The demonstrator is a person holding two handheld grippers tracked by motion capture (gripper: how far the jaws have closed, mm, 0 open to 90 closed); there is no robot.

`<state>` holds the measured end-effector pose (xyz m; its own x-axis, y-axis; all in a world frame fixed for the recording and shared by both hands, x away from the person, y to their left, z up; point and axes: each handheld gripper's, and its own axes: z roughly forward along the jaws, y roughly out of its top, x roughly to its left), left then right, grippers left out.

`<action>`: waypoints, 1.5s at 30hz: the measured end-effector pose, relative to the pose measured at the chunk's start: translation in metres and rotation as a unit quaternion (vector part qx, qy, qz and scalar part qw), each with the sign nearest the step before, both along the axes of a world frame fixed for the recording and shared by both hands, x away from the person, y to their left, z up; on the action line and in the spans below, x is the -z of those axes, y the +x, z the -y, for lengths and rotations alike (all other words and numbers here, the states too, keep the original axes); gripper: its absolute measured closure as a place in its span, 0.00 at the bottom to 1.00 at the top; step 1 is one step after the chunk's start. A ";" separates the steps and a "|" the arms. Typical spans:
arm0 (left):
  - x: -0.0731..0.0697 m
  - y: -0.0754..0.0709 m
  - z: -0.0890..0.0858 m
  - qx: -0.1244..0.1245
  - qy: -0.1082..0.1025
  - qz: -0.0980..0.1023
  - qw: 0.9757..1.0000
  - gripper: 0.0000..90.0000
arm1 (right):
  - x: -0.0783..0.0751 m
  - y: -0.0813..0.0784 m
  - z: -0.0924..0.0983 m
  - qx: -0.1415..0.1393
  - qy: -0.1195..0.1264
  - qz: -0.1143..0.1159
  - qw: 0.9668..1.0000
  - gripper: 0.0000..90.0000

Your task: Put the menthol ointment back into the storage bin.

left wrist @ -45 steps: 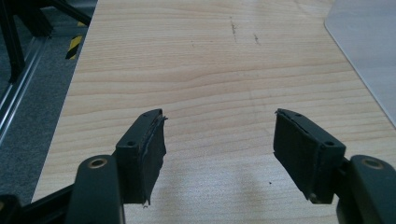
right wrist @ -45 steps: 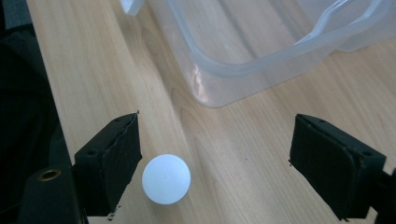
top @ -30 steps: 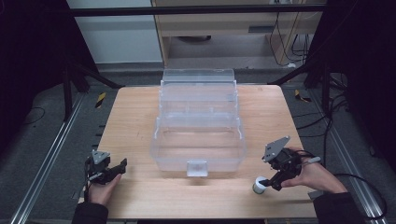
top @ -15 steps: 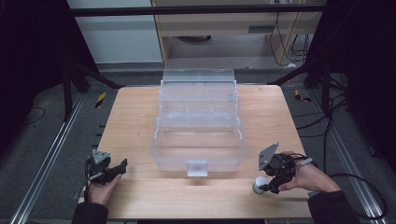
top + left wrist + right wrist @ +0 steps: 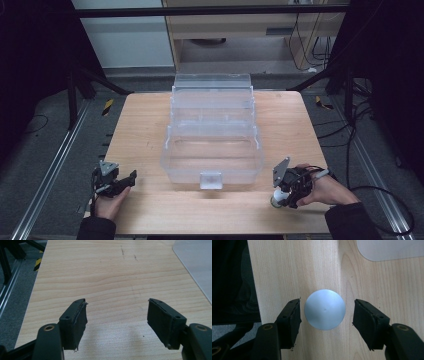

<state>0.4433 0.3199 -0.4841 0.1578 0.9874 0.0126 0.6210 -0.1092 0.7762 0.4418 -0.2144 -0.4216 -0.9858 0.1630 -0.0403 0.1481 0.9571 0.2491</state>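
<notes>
Silvery round cap (image 5: pixel 324 309) (unmarked) sits between right gripper (image 5: pixel 325 315) jaws.

A lab or test workshop: a bare wooden table (image 5: pixel 150 130) stands on grey carpet inside a black metal frame (image 5: pixel 210 10), aluminium rails (image 5: pixel 45 185) run along both sides, and loose cables (image 5: pixel 350 125) trail at the right.

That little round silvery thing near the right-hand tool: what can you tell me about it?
The round thing is a small disc or cap with a smooth, matte, pale silvery-blue top that looks like metal, with a tiny dimple at its middle. It sits flat on the wooden table, near the front edge, to the right of the clear plastic box. The right gripper points down over it, open, one jaw on each side with a gap; nothing grips it yet.
</notes>
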 end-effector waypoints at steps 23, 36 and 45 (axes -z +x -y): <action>-0.001 0.000 0.000 0.002 0.003 0.001 1.000 0.35 | 0.009 0.003 -0.007 -0.013 -0.032 -0.012 0.999 0.53; 0.000 0.000 0.000 0.003 0.005 0.000 1.000 0.36 | 0.011 0.003 -0.009 -0.015 -0.040 -0.013 0.999 0.56; -0.001 0.000 0.001 0.003 0.006 0.000 1.000 0.36 | 0.010 0.004 -0.010 -0.001 -0.040 -0.015 0.999 0.56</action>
